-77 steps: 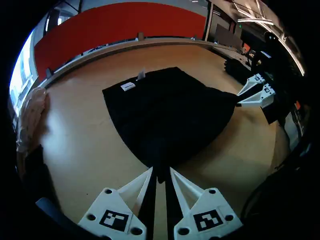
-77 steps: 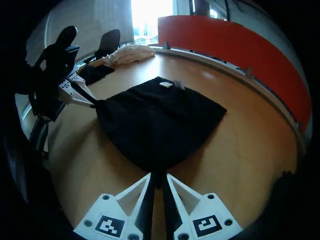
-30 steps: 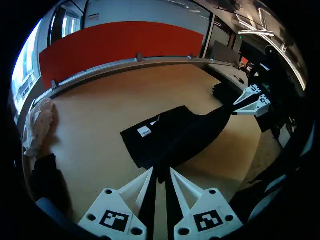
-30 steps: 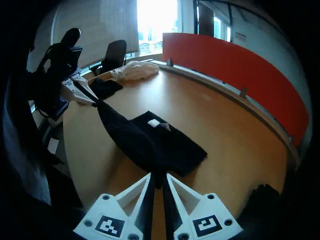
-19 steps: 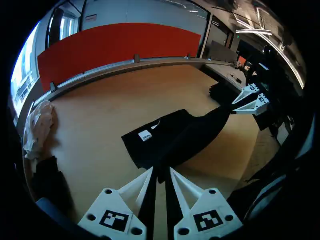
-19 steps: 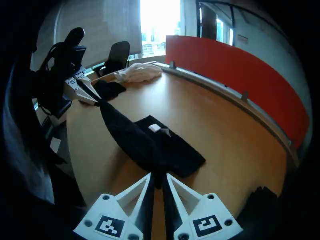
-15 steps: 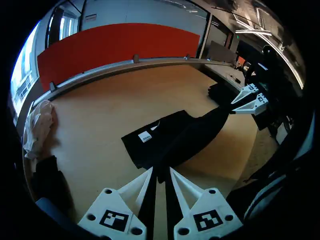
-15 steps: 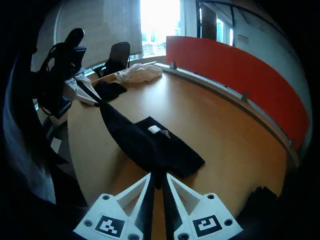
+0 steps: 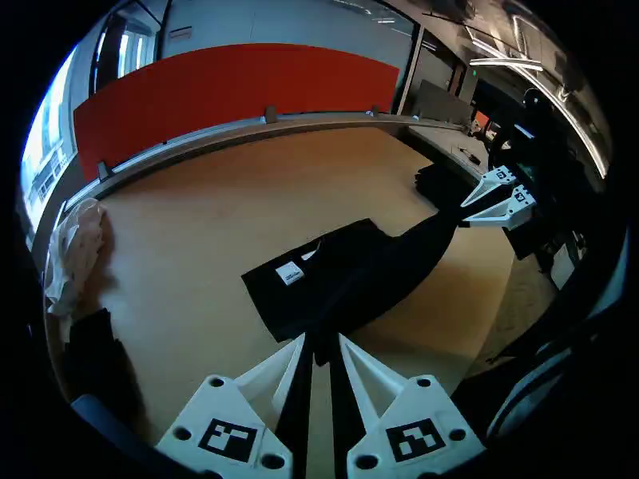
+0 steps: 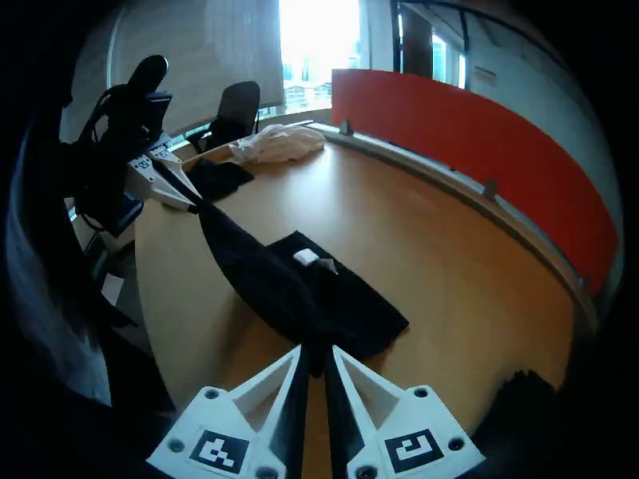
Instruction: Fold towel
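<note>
A black towel (image 9: 343,275) with a white label (image 9: 289,273) hangs stretched between both grippers, and its far part rests on the wooden table (image 9: 200,215). My left gripper (image 9: 321,350) is shut on one lifted corner. My right gripper (image 9: 462,217) holds the other corner, off to the right above the table's edge. In the right gripper view the towel (image 10: 295,291) runs from my right gripper (image 10: 315,355), shut on its corner, up to my left gripper (image 10: 193,207) at the left. The label (image 10: 306,257) faces up.
A cream cloth pile (image 9: 72,247) (image 10: 279,144) and a dark cloth (image 10: 216,177) lie at one end of the table. A black folded stack (image 9: 439,180) sits at the other end. A red partition (image 9: 240,80) lines the far edge. An office chair (image 10: 236,108) stands beyond.
The towel lay flat 2.6 s ago. Both grippers have since lifted its near edge high off the table. Over the last half second hardly anything has moved.
</note>
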`<action>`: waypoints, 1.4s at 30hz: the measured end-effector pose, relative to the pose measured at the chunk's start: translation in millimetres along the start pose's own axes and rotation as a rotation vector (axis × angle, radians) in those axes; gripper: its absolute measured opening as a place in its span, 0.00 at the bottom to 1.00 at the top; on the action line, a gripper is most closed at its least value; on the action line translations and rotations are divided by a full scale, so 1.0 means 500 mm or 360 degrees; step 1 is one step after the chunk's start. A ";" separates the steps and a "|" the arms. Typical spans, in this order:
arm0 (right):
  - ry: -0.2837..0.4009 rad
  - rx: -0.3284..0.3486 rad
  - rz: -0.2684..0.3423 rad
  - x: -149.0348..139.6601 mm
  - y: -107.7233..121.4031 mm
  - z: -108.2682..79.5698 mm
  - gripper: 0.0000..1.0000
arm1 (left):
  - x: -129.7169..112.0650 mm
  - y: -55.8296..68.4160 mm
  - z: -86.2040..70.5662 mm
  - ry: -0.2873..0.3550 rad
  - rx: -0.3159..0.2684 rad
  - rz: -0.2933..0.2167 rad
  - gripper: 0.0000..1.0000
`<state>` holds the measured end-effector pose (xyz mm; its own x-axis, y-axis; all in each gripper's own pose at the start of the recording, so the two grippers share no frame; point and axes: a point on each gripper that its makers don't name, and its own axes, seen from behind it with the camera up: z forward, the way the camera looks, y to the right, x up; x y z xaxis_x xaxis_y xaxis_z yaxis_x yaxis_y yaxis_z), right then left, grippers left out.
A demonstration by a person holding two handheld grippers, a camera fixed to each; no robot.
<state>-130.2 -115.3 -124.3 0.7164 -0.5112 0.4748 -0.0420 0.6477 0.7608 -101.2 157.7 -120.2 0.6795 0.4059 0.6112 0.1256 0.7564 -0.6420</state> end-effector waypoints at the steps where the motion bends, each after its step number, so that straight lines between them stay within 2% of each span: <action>1: -0.0007 0.0001 0.0002 -0.002 0.002 0.004 0.12 | -0.001 -0.002 0.005 -0.0004 -0.0001 -0.0002 0.14; 18: -0.0151 0.0012 0.0100 -0.052 0.058 0.087 0.12 | -0.017 -0.050 0.110 -0.0099 0.0027 -0.0010 0.14; 33: -0.0224 0.0014 0.0142 -0.083 0.092 0.124 0.12 | -0.028 -0.079 0.175 -0.0158 0.0024 -0.0009 0.14; 42: -0.0289 -0.0005 0.0151 -0.113 0.111 0.154 0.13 | -0.041 -0.095 0.224 -0.0188 0.0041 0.0009 0.13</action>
<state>-226.6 -93.9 -74.7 0.5721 -0.5409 0.6165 -0.1010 0.6996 0.7074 -202.3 170.8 -50.4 0.5902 0.4668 0.6586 0.1020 0.7662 -0.6344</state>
